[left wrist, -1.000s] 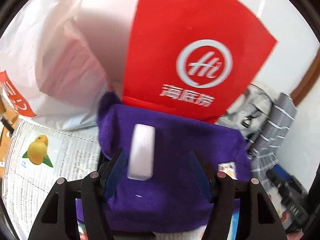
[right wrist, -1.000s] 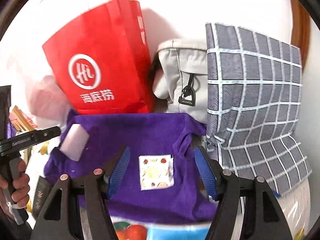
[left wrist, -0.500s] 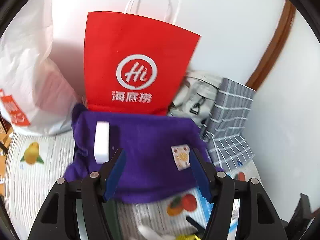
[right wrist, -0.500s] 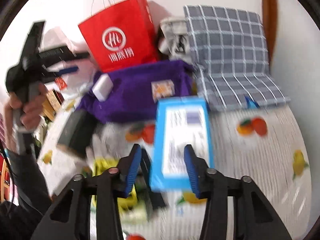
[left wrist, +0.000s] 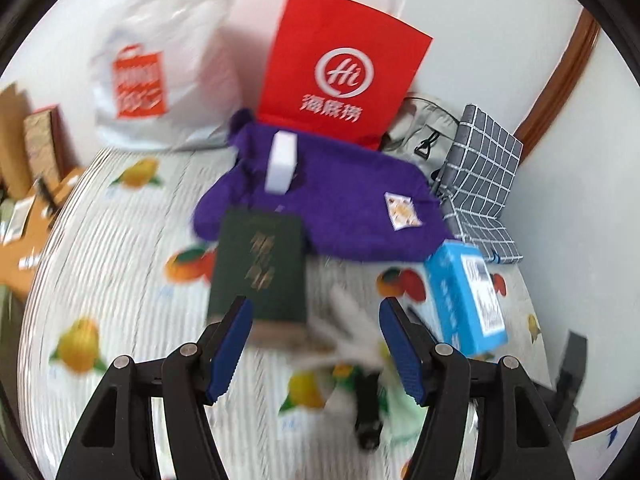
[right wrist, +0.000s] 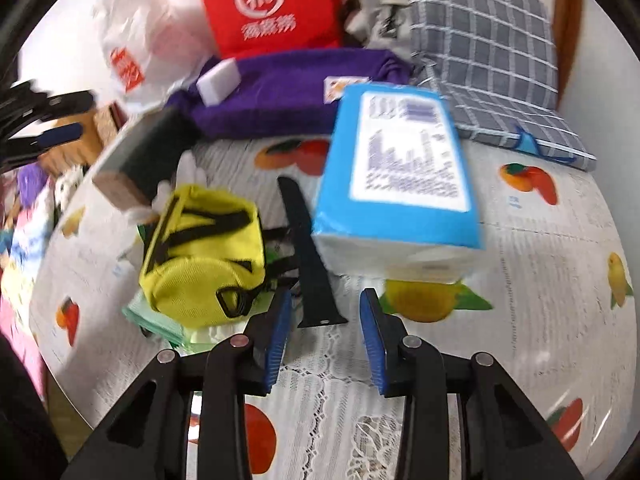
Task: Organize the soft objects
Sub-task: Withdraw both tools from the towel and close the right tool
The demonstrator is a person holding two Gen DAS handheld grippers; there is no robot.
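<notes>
Left gripper sits low centre in the left wrist view, jaws spread wide, nothing between them. Just above its left finger lies a dark green rectangular box with gold lettering, blurred. Behind that, mid-frame, a folded purple fleece cloth lies on the fruit-print white tablecloth — a white foam block rests on its upper left part and a small patterned label shows at its right. A red paper bag with white logo and handles stands upright directly behind the cloth, touching its far edge. White plastic bag with orange print is in the upper left; a grey checked folded cushion is on the right, with a light grey bag between it and the red bag. Blue tissue pack with white label sits right of centre.

Right gripper is low centre in the right wrist view, jaws parted, holding nothing. A black flat strap lies just ahead of the gap. A yellow fabric pouch with black straps sits left of centre — it rests on pale green cloth, edges blurred. The tissue pack fills centre-right, purple cloth across the top behind it.
</notes>
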